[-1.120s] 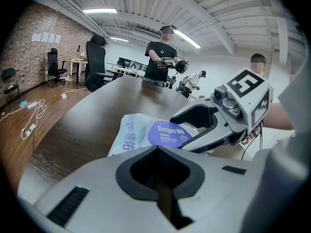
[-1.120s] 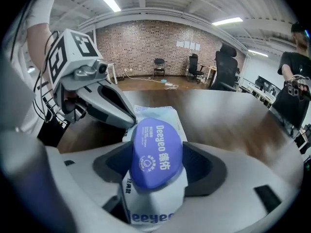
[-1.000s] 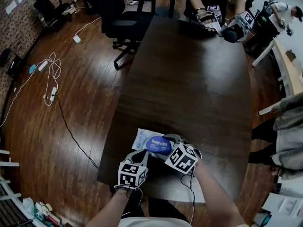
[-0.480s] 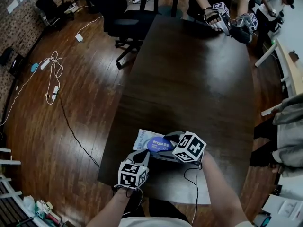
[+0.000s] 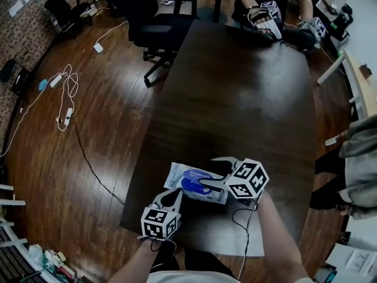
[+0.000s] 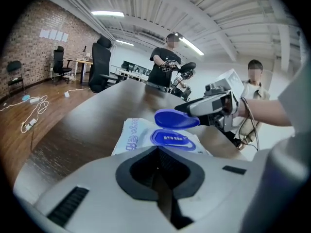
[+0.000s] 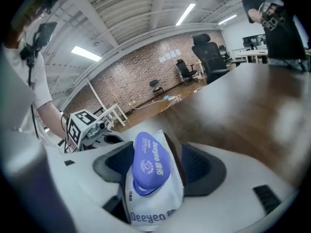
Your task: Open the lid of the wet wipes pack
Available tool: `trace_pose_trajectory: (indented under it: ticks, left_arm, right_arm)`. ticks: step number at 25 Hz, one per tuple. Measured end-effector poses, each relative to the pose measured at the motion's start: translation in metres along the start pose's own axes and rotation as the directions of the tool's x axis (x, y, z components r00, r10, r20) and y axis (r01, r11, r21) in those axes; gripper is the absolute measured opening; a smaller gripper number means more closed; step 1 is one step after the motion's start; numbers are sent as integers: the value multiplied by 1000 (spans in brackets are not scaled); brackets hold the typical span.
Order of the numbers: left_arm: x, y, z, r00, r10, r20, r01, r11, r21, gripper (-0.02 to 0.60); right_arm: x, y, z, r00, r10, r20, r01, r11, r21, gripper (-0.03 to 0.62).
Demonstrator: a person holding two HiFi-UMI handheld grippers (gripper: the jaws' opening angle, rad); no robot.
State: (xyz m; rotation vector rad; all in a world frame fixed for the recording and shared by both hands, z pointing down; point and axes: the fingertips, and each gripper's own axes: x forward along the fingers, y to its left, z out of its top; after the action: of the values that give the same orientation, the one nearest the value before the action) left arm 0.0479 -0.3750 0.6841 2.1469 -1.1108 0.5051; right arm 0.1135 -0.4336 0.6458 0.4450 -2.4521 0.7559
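Observation:
The white wet wipes pack (image 5: 187, 181) lies flat near the front edge of the dark table (image 5: 235, 99). Its blue oval lid (image 6: 176, 118) is tilted up off the blue label (image 6: 171, 139) beneath it. My right gripper (image 5: 207, 183) reaches in from the right and is shut on the lid's free edge. In the right gripper view the lid (image 7: 150, 163) stands between the jaws above the pack (image 7: 151, 205). My left gripper (image 5: 176, 198) is at the pack's near edge; in the left gripper view its jaws (image 6: 158, 149) are closed together against that edge.
A white sheet (image 5: 235, 236) lies at the table's near edge under my right arm. At the far end another person works with two grippers (image 5: 266, 12). A black office chair (image 5: 147, 16) and floor cables (image 5: 62, 93) are at the left. Someone sits at the right (image 5: 359, 158).
My right gripper has pulled right and up with the lid, which has swung from flat to raised. The left gripper slid slightly nearer along the pack's edge.

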Motion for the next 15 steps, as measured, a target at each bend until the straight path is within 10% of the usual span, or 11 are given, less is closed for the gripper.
trace_pose_trajectory:
  ticks: [7, 15]
  left_arm:
    - [-7, -9, 4, 998, -31, 55, 30, 999, 14, 0]
    - [-34, -11, 29, 990, -47, 136, 42, 999, 34, 0]
  right_arm:
    - [-24, -51, 22, 954, -232, 189, 218, 972, 93, 319]
    - [-31, -91, 10, 853, -485, 190, 440, 866, 237, 318]
